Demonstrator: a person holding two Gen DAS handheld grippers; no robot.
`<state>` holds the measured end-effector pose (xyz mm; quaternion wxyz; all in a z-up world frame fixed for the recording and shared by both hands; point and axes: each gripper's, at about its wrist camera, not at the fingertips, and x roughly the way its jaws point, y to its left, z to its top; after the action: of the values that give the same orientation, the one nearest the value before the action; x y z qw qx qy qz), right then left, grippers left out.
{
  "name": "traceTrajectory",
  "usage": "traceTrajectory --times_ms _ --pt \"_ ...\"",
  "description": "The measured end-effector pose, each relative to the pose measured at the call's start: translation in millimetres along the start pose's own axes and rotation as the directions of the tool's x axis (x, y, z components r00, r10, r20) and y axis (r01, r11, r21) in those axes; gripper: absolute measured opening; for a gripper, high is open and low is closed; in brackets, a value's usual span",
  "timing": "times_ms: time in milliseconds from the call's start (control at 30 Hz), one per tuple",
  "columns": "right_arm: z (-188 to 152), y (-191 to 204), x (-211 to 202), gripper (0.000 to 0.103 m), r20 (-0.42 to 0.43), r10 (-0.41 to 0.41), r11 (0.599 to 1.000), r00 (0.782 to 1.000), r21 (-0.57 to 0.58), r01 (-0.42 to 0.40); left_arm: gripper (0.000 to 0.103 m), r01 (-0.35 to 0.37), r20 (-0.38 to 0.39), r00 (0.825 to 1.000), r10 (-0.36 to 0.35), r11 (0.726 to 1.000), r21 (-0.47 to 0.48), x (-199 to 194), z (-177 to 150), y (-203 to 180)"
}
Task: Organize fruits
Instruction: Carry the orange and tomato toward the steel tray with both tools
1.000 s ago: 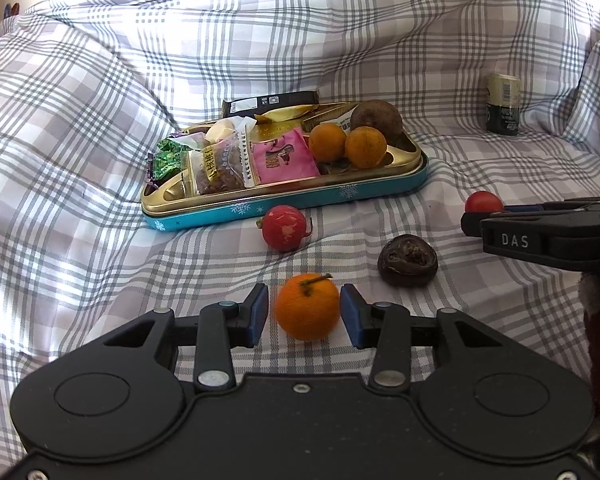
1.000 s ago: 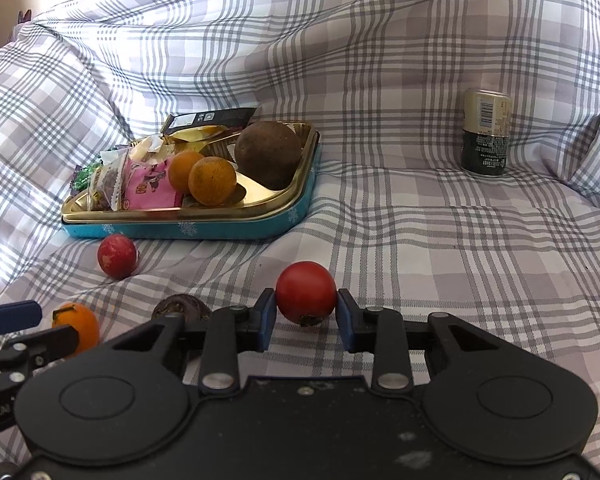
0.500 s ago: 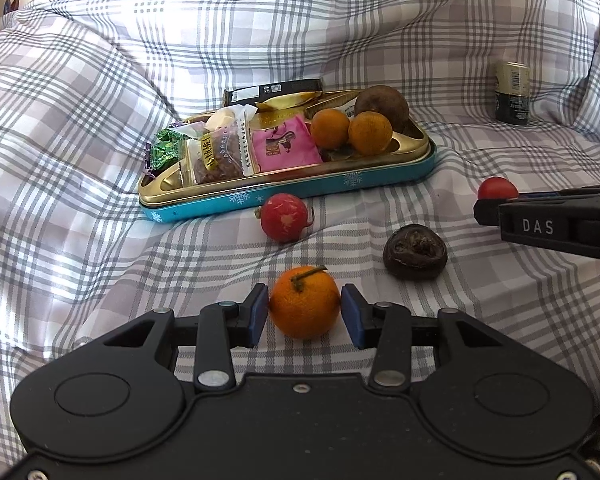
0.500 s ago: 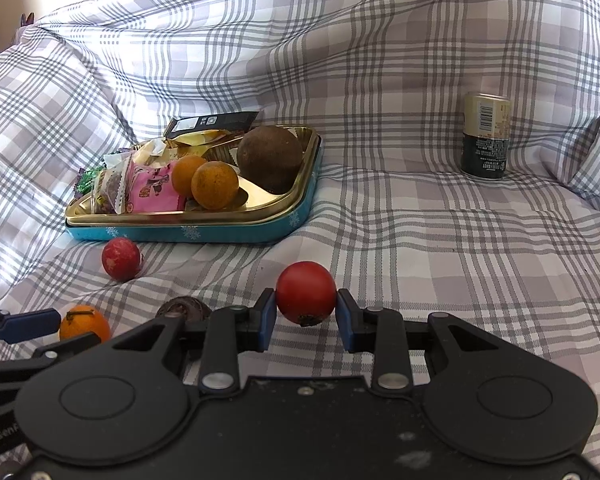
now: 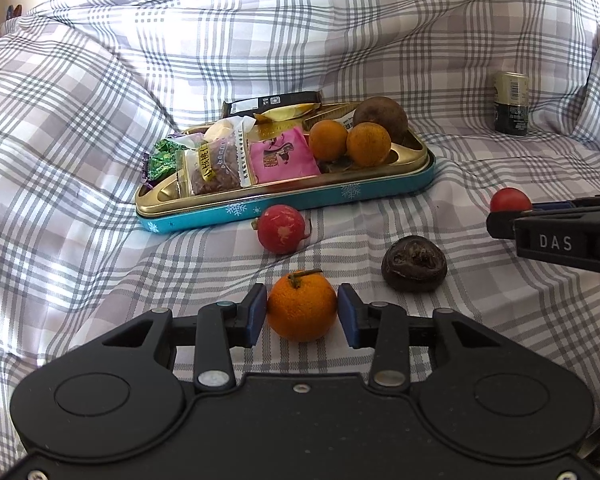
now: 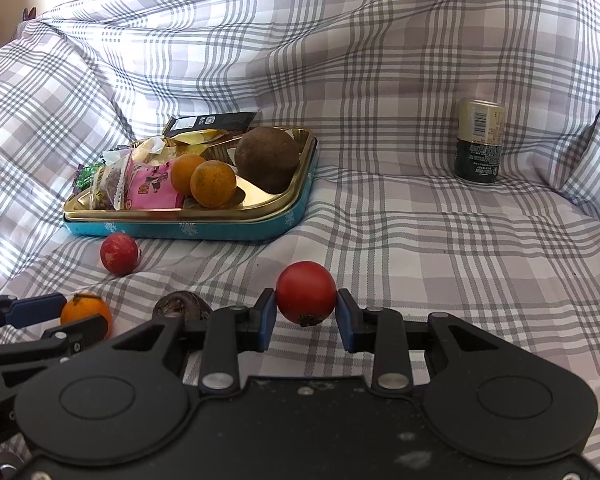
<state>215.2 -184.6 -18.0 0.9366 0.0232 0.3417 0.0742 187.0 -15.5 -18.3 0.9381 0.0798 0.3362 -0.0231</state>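
My left gripper [image 5: 302, 316] is shut on an orange mandarin [image 5: 302, 306] with a stem, low over the checked cloth. My right gripper [image 6: 306, 316] is shut on a red tomato [image 6: 306, 293]. A gold tray with a blue rim [image 5: 288, 200] holds two oranges [image 5: 368, 144], a round brown fruit [image 5: 381, 113] and snack packets. A red-and-white round fruit [image 5: 282, 229] and a dark wrinkled fruit [image 5: 414, 263] lie on the cloth in front of the tray. The tray also shows in the right wrist view [image 6: 188, 229].
A checked grey-and-white cloth [image 6: 420, 232] covers the whole surface and rises in folds behind and at the sides. A small can [image 6: 478, 140] stands at the back right. Snack packets [image 5: 228, 160] fill the tray's left half.
Both grippers have risen and drawn a little nearer the tray, each with its fruit. The mandarin sits deeper between the left fingers than a second ago.
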Motion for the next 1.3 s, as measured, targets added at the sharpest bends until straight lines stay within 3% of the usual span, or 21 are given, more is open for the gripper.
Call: traceTrajectory --times_ms 267,600,767,967,1300 --pt "-4 -2 -7 0.034 -0.003 -0.022 1.000 1.000 -0.013 0.022 0.051 -0.017 -0.027 0.999 0.016 1.000 -0.005 6 1 0" --pt "-9 -6 -22 0.034 0.008 -0.026 1.000 1.000 -0.018 0.026 0.047 0.067 -0.036 0.997 -0.072 0.991 -0.115 -5 4 14" --pt "-11 -12 -42 0.034 0.035 -0.026 1.000 0.999 0.012 0.026 0.047 0.112 -0.010 0.993 -0.115 0.981 -0.158 -27 6 15" --pt "-25 -18 -84 0.034 0.068 -0.026 0.996 0.997 0.081 0.021 0.047 0.162 0.027 0.987 -0.160 0.976 -0.144 -65 -3 8" --pt "-66 -11 -157 0.034 0.105 -0.027 0.994 0.994 0.105 0.016 0.047 0.213 0.083 0.975 -0.205 0.972 -0.099 -134 -47 0"
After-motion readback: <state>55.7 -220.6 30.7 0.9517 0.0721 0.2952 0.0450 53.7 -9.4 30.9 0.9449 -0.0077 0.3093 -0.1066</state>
